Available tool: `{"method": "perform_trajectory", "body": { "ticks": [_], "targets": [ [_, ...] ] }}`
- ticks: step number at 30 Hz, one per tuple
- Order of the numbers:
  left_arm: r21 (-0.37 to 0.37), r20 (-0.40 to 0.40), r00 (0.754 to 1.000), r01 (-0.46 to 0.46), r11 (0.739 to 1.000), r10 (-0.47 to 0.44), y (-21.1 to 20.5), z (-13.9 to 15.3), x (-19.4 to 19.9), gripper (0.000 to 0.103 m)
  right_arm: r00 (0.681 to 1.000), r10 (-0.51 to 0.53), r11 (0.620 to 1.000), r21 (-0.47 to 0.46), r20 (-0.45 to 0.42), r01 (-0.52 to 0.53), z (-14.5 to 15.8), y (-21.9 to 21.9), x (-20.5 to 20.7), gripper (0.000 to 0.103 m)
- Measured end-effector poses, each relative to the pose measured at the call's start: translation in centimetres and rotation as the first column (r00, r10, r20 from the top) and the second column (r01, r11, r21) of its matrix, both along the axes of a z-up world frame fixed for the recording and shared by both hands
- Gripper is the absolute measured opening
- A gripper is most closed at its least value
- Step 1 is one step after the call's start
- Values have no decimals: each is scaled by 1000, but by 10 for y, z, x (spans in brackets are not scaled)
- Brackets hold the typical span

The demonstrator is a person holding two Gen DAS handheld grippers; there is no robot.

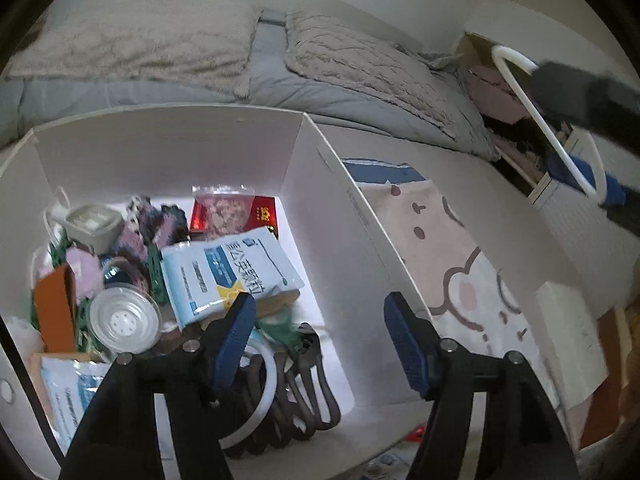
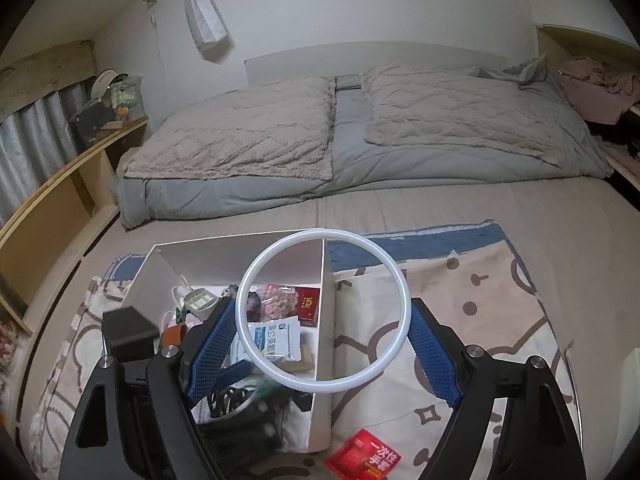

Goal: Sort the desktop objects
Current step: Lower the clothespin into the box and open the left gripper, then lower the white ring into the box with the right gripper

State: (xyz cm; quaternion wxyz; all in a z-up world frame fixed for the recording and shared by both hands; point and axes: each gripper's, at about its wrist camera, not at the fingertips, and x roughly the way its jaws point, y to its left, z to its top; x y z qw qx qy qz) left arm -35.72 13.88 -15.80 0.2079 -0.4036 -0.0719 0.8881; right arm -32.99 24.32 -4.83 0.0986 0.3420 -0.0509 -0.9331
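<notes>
The right gripper (image 2: 324, 344) clamps a smooth white ring (image 2: 323, 312) between its ribbed blue pads, above the white cardboard box (image 2: 224, 252). The left gripper (image 1: 320, 336) hangs open and empty over the box's clutter: a glossy pouch (image 1: 228, 272) and a clear round lid (image 1: 122, 320).

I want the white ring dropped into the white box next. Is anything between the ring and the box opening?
Nothing visible blocks it. The right gripper holds the white ring above the white box, whose top is open. The left gripper hangs over the box's near part.
</notes>
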Motion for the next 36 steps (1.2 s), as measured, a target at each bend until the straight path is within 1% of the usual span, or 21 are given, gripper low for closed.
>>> {"method": "perform_trajectory", "body": {
  "ticks": [7, 13, 18, 23, 28, 33, 36],
  "targets": [
    [-13, -12, 1000, -16, 1000, 15, -2, 5, 4, 67, 1000, 2, 1000, -11, 10, -2, -2, -1, 0, 84],
    [-8, -38, 998, -53, 999, 53, -22, 22, 9, 67, 1000, 4, 1000, -15, 9, -4, 0, -4, 3, 84],
    [-58, -95, 993, -83, 995, 77, -39, 43, 15, 67, 1000, 8, 999, -34, 2, -8, 5, -8, 5, 84],
    [-86, -145, 981, -141, 986, 127, -68, 63, 23, 67, 1000, 22, 998, -55, -1, -22, 7, -16, 7, 84],
    [-108, -194, 964, -207, 972, 183, -102, 80, 35, 67, 998, 53, 997, -55, 17, -52, -1, -31, 6, 84],
    [-125, -228, 944, -272, 954, 239, -133, 87, 56, 70, 995, 90, 996, -33, 45, -89, -14, -51, 3, 84],
    [-116, -230, 939, -288, 950, 257, -148, 88, 66, 70, 992, 108, 994, -25, 68, -107, -23, -62, 0, 84]
  ]
}}
